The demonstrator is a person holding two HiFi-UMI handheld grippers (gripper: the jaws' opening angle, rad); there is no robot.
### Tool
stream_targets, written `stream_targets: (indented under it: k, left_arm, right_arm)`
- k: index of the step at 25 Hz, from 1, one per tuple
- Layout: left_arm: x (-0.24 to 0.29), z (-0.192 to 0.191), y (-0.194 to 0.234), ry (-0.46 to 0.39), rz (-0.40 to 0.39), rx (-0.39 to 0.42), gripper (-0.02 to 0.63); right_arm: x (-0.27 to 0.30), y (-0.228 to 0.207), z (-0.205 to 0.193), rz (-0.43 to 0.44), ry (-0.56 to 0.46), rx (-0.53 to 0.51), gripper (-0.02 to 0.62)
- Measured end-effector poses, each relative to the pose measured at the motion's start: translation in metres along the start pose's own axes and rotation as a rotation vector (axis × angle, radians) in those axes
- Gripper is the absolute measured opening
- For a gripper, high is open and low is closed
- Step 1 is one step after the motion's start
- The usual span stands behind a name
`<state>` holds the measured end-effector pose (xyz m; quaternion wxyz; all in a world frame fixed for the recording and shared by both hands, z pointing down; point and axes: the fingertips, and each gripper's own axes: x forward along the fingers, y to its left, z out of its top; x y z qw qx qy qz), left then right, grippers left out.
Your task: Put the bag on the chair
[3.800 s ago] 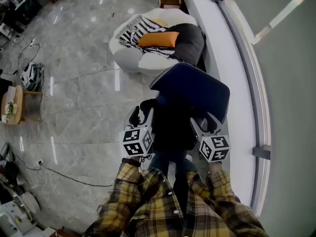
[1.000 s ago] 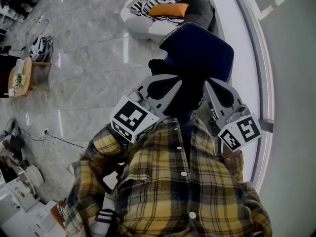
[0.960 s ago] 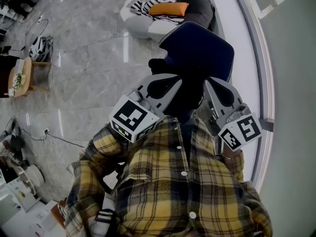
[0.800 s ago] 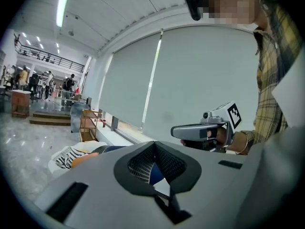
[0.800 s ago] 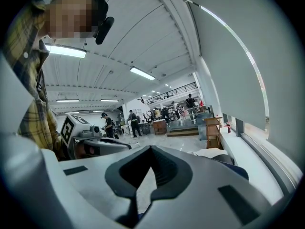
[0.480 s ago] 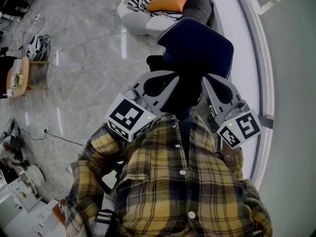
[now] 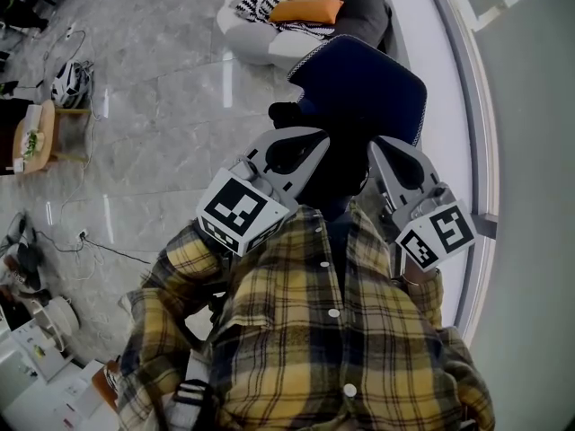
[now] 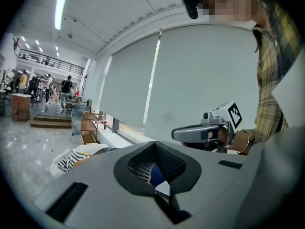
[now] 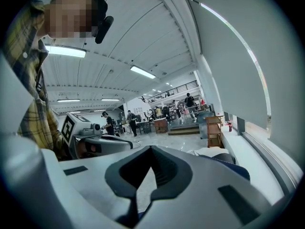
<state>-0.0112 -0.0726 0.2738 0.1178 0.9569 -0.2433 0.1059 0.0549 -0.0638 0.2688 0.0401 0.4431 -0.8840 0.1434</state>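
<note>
Head view. The left tongs (image 7: 313,136) and the right tongs (image 7: 377,144) are held side by side close in front of the person's plaid shirt (image 7: 305,330). Their marker cubes face the body, and their tips point away and lean slightly toward each other.

Both are closed. In the left gripper view and the right gripper view alike, the two jaws meet along the midline. Only the moulded diamond-shaped window behind the tips stays open, and nothing is seen pinched in either seam.

The bag (image 7: 340,173) shows as a black mass in the gap between the two tongs, about level with their jaws. Whether either tongs touches it cannot be told.

The blue backrest of the chair (image 7: 359,83) stands just beyond both tips. The bag lies on its near side, and the seat beneath is hidden.

Well beyond the left tongs' tip is a white sofa (image 7: 260,43) carrying an orange cushion (image 7: 304,11). A polished stone floor (image 7: 162,115) spreads out to the left of the left tongs. A white ledge (image 7: 449,106) runs along to the right of the right tongs.
</note>
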Motion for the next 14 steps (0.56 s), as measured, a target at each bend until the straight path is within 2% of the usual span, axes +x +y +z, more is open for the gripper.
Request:
stream_targets:
  k: [14]
  left_arm:
    - [0.0018, 0.0027, -0.0078, 0.003, -0.009, 0.029, 0.018]
  right_arm:
    - [-0.0096, 0.0023, -0.0017, 0.003, 0.002, 0.015, 0.016]
